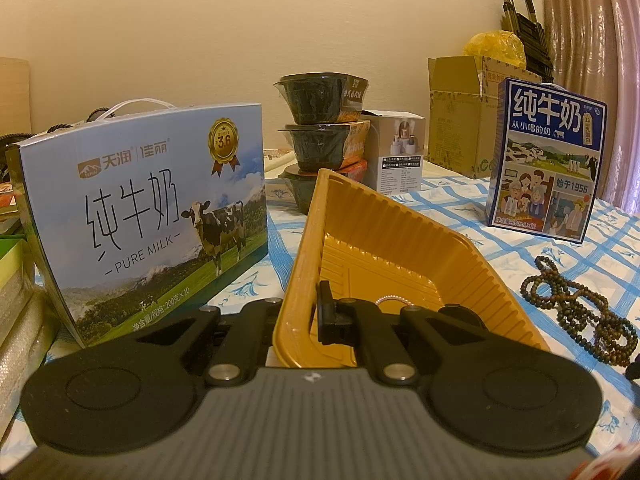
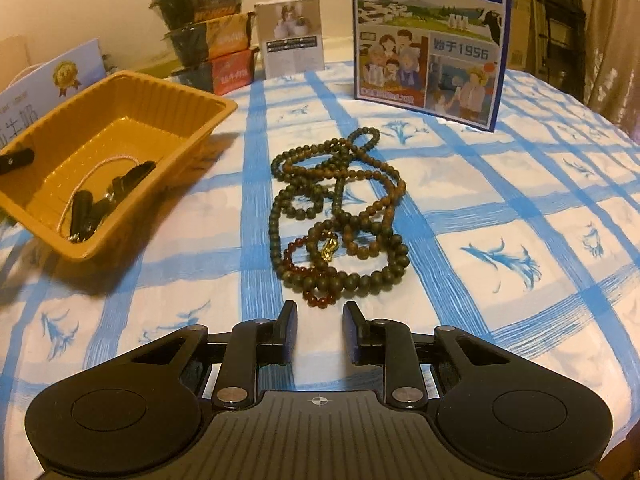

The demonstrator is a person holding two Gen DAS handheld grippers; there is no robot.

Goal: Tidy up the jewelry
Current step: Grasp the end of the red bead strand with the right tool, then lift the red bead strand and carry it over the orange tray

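A yellow plastic tray (image 1: pixel 380 220) sits tilted on the blue-checked cloth. My left gripper (image 1: pixel 308 320) is shut on the tray's near wall, one finger inside and one outside. A thin pale chain (image 1: pixel 394 300) lies on the tray floor. From the right wrist view the tray (image 2: pixel 224 108) holds that chain (image 2: pixel 100 164) and some dark pieces (image 2: pixel 120 188). A pile of dark bead strands (image 2: pixel 340 216) lies on the cloth, with a red bead loop (image 2: pixel 316 300) and a gold charm (image 2: pixel 329 248). My right gripper (image 2: pixel 320 332) is open just short of the red beads, nothing between its fingers. The beads (image 1: pixel 580 308) lie right of the tray.
A pale blue milk carton (image 1: pixel 152 216) stands close on the tray's left. A dark blue milk carton (image 2: pixel 432 40) stands behind the beads. Stacked black bowls (image 2: pixel 208 40), a small white box (image 2: pixel 292 36) and a cardboard box (image 1: pixel 460 120) line the back.
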